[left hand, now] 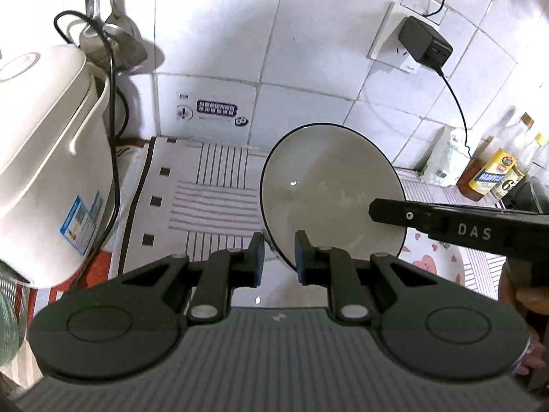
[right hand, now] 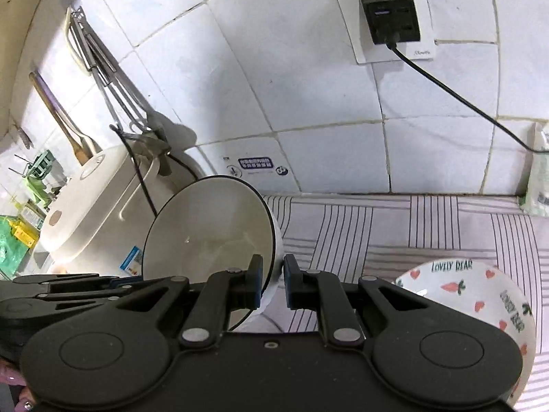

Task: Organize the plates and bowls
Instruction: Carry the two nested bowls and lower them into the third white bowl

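Note:
A white bowl with a dark rim (left hand: 326, 185) (right hand: 209, 233) hangs tilted above the striped cloth, its opening turned toward both cameras. My left gripper (left hand: 279, 254) (right hand: 130, 279) is shut on its lower rim. My right gripper (right hand: 272, 274) is shut on the rim at the bowl's other side, and in the left wrist view it reaches in from the right (left hand: 374, 211). A second bowl (right hand: 480, 295) (left hand: 432, 261), white with carrots, hearts and "LOVELY BEAR" lettering, sits on the cloth to the right, partly hidden behind the grippers.
A white rice cooker (left hand: 44, 158) (right hand: 103, 206) stands at the left with a black cord. The striped cloth (left hand: 206, 199) (right hand: 377, 233) covers the counter. A black charger (left hand: 423, 44) (right hand: 391, 13) sits in the tiled wall's socket. Bottles (left hand: 497, 171) stand at the right. Utensils (left hand: 113, 34) hang at the left.

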Demonstrator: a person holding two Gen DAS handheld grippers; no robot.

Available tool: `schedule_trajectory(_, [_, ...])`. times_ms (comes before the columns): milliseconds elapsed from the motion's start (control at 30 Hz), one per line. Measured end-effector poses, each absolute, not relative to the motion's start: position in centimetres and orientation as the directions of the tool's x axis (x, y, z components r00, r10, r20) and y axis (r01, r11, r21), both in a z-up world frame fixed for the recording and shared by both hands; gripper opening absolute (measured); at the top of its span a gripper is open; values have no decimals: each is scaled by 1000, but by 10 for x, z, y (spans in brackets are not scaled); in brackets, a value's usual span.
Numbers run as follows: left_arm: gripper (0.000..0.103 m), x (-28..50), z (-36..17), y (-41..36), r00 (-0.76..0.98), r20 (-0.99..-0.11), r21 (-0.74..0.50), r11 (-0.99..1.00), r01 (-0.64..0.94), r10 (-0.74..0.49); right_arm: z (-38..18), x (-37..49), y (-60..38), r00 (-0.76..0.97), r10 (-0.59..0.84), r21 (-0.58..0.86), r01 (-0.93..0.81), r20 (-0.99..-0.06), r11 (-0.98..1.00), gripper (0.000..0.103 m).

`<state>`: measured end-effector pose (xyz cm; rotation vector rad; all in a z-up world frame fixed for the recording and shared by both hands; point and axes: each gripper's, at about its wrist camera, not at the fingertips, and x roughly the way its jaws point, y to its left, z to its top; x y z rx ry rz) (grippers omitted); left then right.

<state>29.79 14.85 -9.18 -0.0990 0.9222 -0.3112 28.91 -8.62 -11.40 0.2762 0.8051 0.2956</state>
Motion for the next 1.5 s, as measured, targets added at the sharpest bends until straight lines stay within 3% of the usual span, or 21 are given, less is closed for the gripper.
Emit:
schedule_trajectory(433, [17,284,-123,142,408,-887,-161,973,166,-216,-145,265,-77,579,384,339,-189,-719,922,16])
schedule_trajectory(867, [20,295,-142,137,241,-955,-142,981,134,-171,-164,253,-58,593,320,209,-250,-739,945,16])
schedule_trajectory(967, [20,298,-145,133,239,-964,-79,985,153,-115,-169,252,-48,598,289,132,-292,-747,947,16])
schedule_trajectory(1167, [23,294,-142,131,262,-960,-71,992,107,-97,-178,251,-41,610,269,81,-317,-745,945,19])
schedule_trajectory(1500, [39,263,-109,120,411,-911,-52,998,-35,-33,-163,241,-58,606,378,168,-374,-700,912,30])
